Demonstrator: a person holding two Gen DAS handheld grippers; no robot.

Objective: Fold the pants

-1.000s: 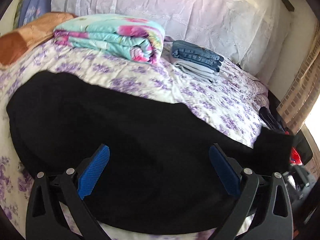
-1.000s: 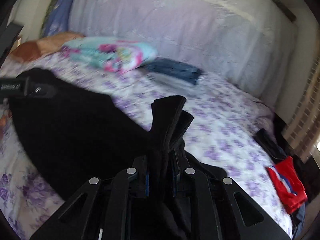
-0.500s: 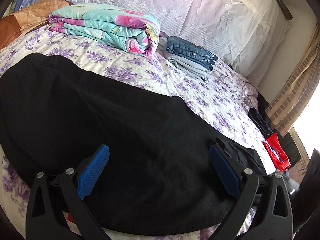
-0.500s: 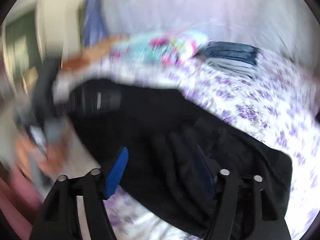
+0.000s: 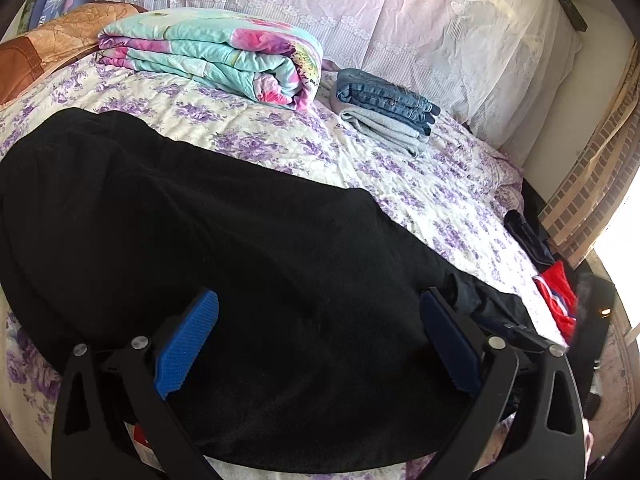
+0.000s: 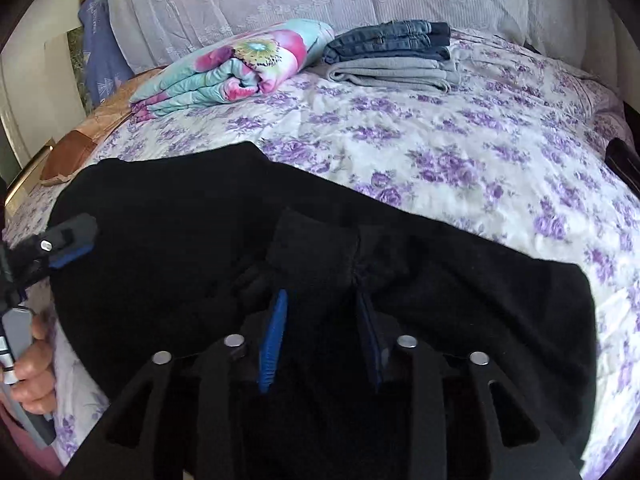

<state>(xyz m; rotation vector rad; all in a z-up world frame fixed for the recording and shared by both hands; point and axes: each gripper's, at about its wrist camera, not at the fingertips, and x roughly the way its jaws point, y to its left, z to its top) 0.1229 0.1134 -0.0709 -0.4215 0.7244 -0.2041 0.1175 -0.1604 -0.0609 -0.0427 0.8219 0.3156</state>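
The black pants [image 5: 248, 280] lie spread along the near edge of the bed [image 6: 460, 152], already doubled into one broad dark shape, which I judge to be a first fold made so that the next fold across the length is easier. The right gripper [image 6: 320, 336] points down at a raised ridge of this cloth; its jaws are closing with the ridge between the blue pads, but I cannot tell if the pads press on it yet. The left gripper [image 5: 316, 344] hovers over the pants nearer the left end with its jaws wide apart and nothing held (probably waiting to take its own edge). Toward the far edge of the bed rest a folded floral blanket [image 5: 224, 56] and, just beside it, a stack of folded jeans [image 5: 384, 108], well apart from the pants. A red garment [image 5: 556, 300] at the right edge lies close to the pants' end and could be in the way.
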